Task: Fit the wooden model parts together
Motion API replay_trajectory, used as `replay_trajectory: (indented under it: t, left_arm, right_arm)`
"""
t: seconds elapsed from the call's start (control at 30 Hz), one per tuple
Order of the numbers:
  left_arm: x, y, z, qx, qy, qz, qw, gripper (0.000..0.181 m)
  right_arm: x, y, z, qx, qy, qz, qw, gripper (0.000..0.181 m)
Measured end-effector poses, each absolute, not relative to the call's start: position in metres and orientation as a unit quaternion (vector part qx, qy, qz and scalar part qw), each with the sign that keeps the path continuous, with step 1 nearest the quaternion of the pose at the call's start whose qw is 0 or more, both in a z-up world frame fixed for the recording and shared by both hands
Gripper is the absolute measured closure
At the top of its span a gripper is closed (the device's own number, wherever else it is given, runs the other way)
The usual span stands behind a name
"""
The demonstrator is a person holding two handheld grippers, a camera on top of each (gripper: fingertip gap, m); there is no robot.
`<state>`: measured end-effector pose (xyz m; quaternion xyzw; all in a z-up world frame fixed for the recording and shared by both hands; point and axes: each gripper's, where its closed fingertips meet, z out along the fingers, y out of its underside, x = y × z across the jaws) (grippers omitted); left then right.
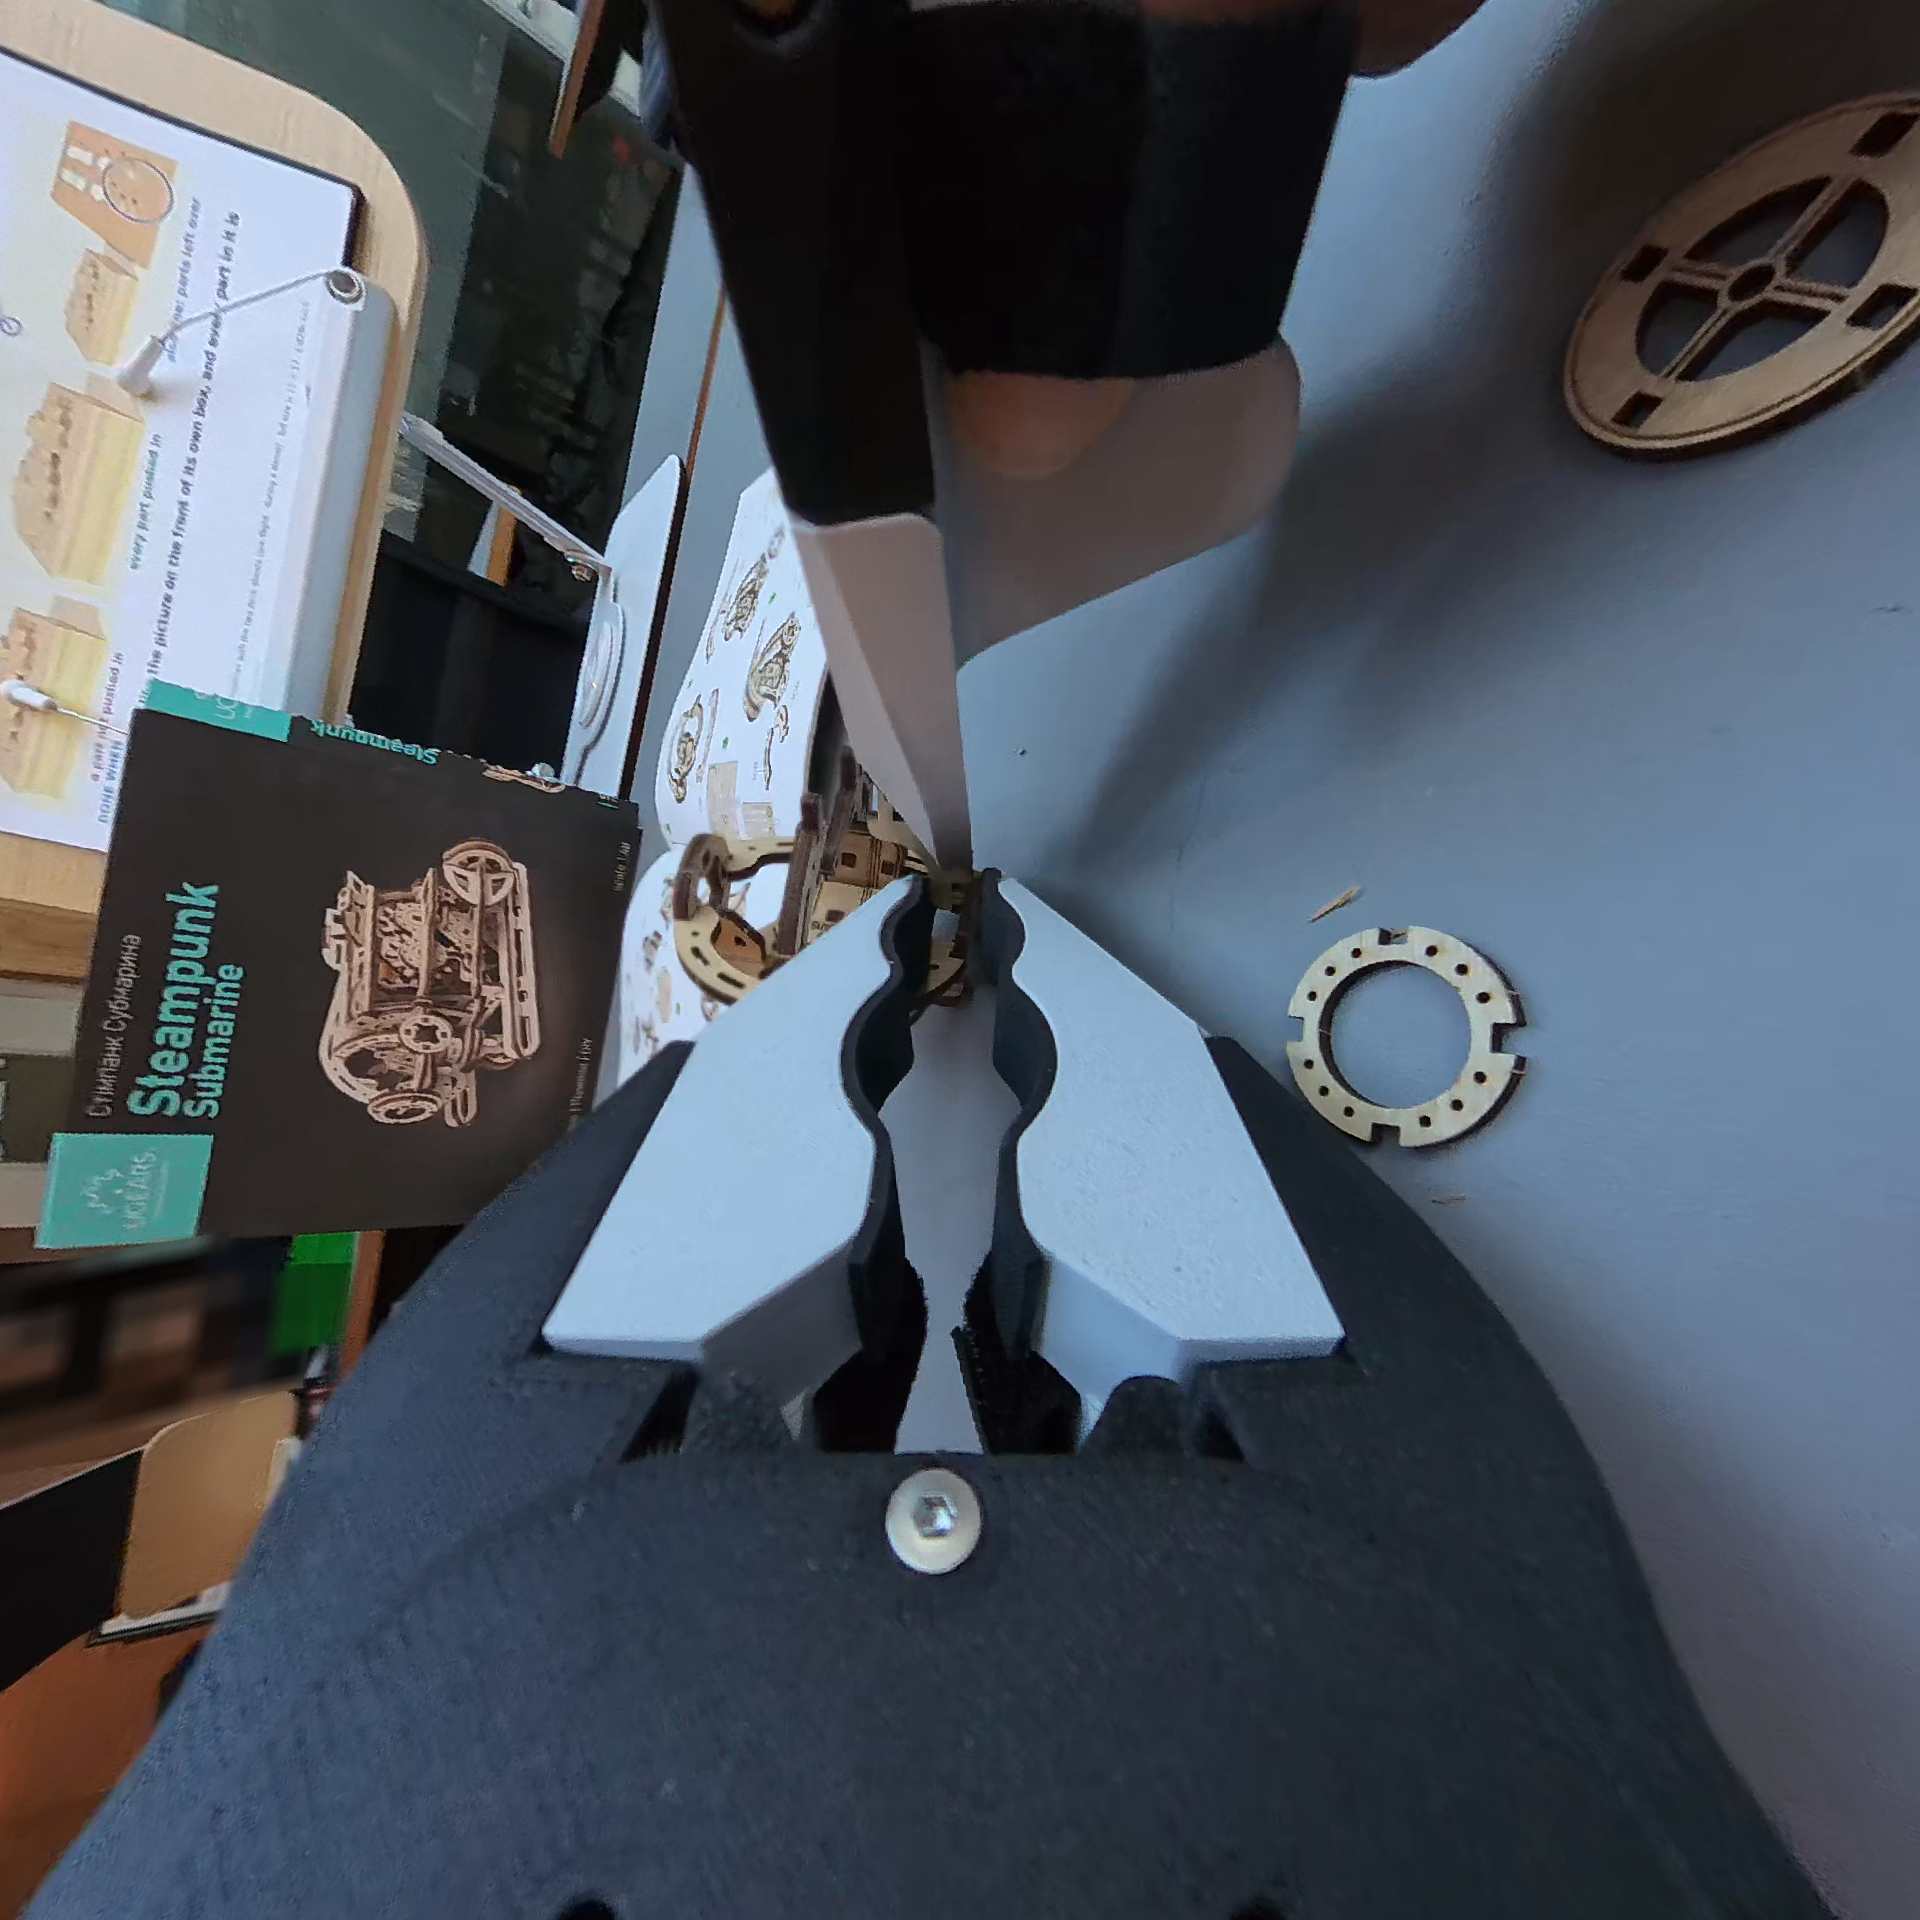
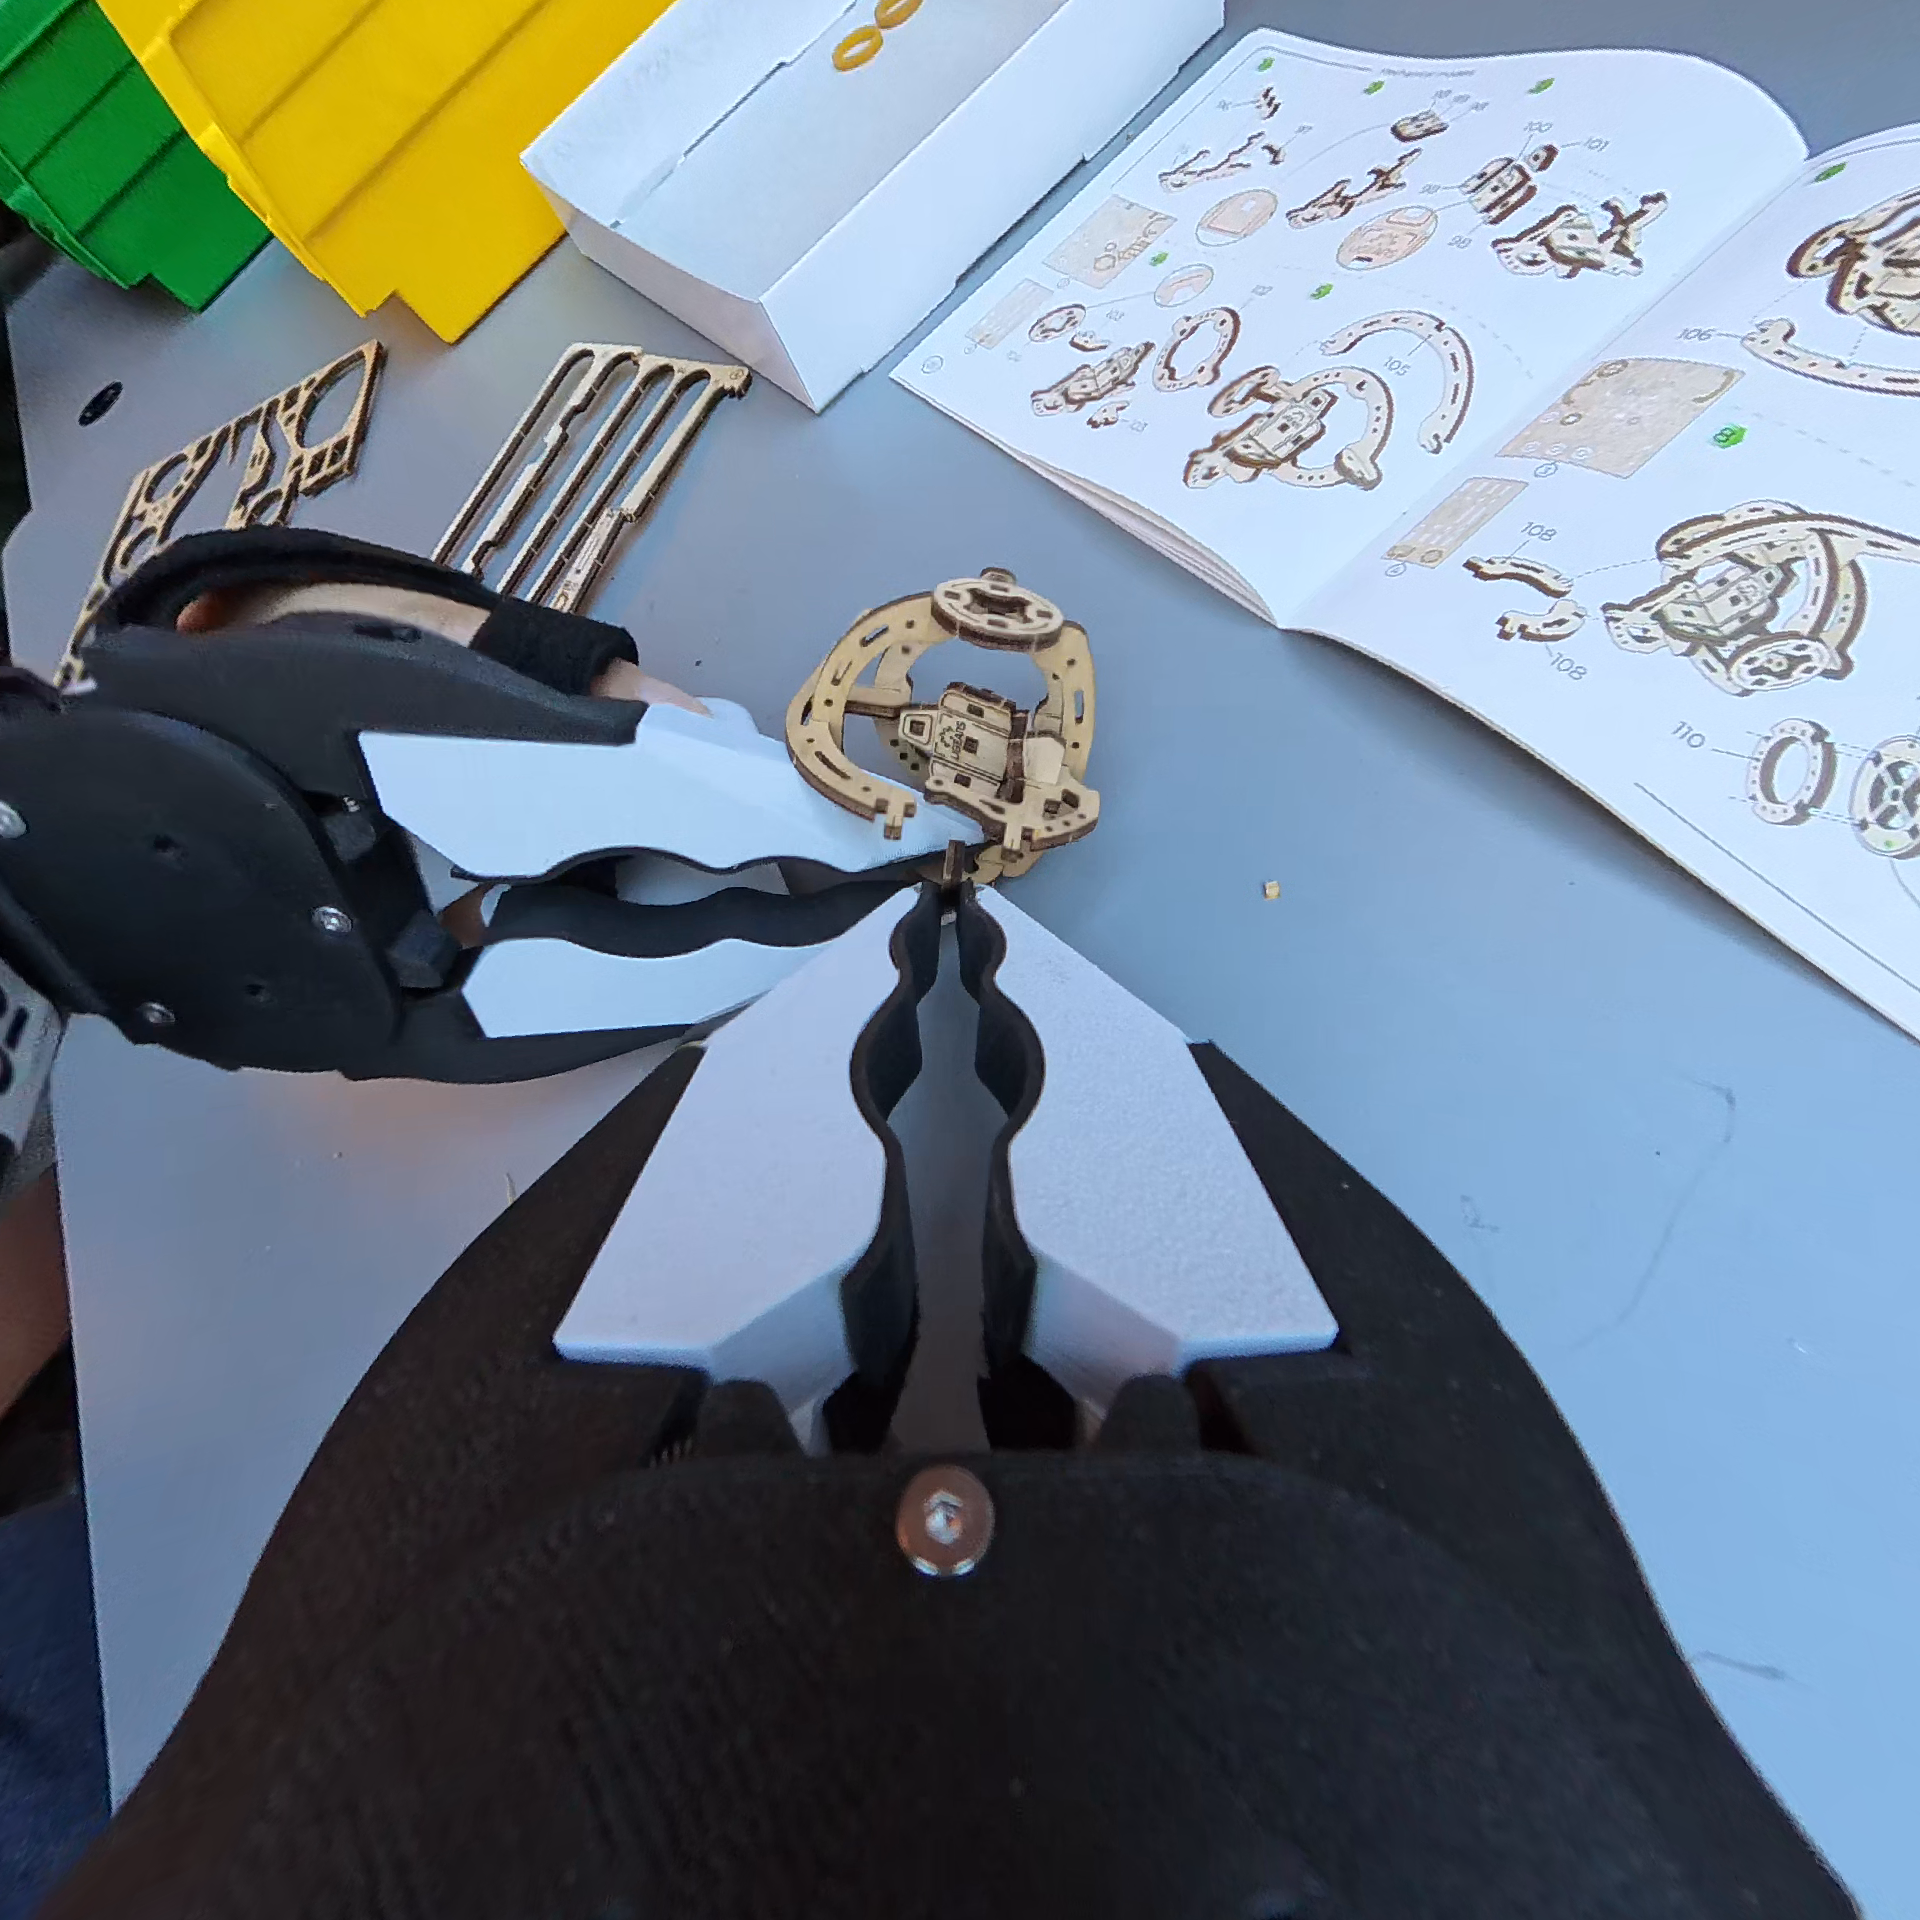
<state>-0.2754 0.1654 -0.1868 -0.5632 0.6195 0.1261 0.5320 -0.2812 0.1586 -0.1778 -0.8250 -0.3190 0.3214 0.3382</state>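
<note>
Wooden model (image 2: 951,727) pinched low by both grippers' fingers (image 2: 727,790); bare tabletop (image 2: 1455,1143) rightward.

Your left gripper (image 1: 951,904) and right gripper (image 2: 943,902) meet tip to tip low over the table, fingers of both pinched nearly closed.

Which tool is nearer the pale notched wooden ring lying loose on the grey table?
Left. The left tool sits just beside the notched wooden ring; the right tool reaches in from farther beyond.
</note>
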Motion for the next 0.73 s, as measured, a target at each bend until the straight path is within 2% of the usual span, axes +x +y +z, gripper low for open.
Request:
replay_trajectory:
  t: [0.03, 0.73]
  left_arm:
    - [-0.275, 0.166, -0.187, -0.558, 0.622, 0.135, 0.533, 0.173]
    - [-0.273, 0.162, -0.178, -0.553, 0.607, 0.132, 0.555, 0.171]
  right_arm:
    - [-0.281, 0.159, -0.178, -0.825, -0.315, 0.324, 0.340, 0.179]
    - [-0.281, 0.158, -0.169, -0.834, -0.281, 0.365, 0.303, 0.180]
